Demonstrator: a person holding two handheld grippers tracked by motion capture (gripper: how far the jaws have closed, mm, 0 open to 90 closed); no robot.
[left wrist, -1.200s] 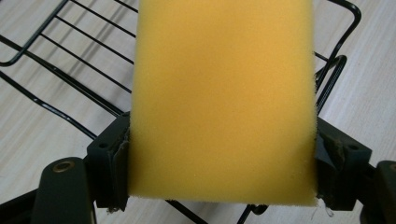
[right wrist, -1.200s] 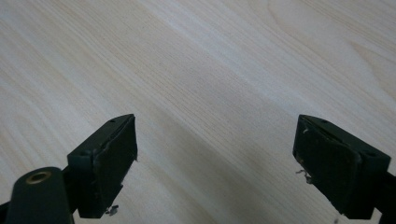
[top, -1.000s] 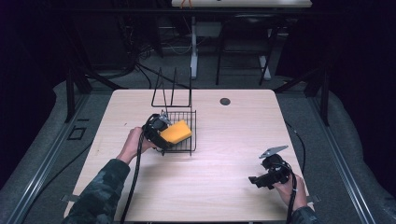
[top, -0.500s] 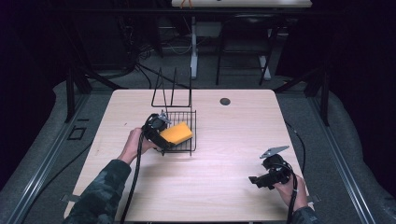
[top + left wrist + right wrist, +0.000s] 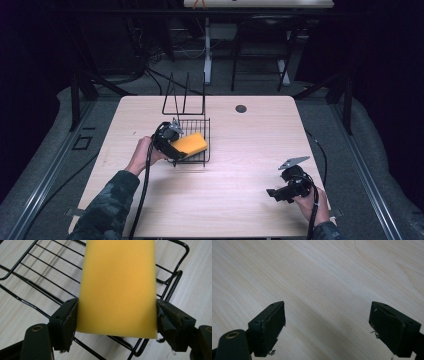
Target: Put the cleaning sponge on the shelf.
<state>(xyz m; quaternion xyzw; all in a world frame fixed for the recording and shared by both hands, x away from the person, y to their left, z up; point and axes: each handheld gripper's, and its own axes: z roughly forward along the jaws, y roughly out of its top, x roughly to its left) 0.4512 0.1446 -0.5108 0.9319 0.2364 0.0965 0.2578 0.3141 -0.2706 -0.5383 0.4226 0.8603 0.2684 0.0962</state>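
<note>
A pale wooden table (image 5: pixel 230 200) stands in a dark room, with black frame legs and cables behind it. At the left, the left gripper (image 5: pixel 172 145) has just been closing its jaws, which now press on both sides of a yellow sponge (image 5: pixel 117 287); the sponge hangs over the floor of a black wire rack (image 5: pixel 197 140). So, as I judge it, the grasp is made, while lifting the sponge out or setting it down is left to do. The rack's rim and its upright prongs (image 5: pixel 184 95) stand close and could snag the sponge. At the right, the right gripper (image 5: pixel 290 187) hovers over bare wood, well apart, jaws wide and empty.
</note>
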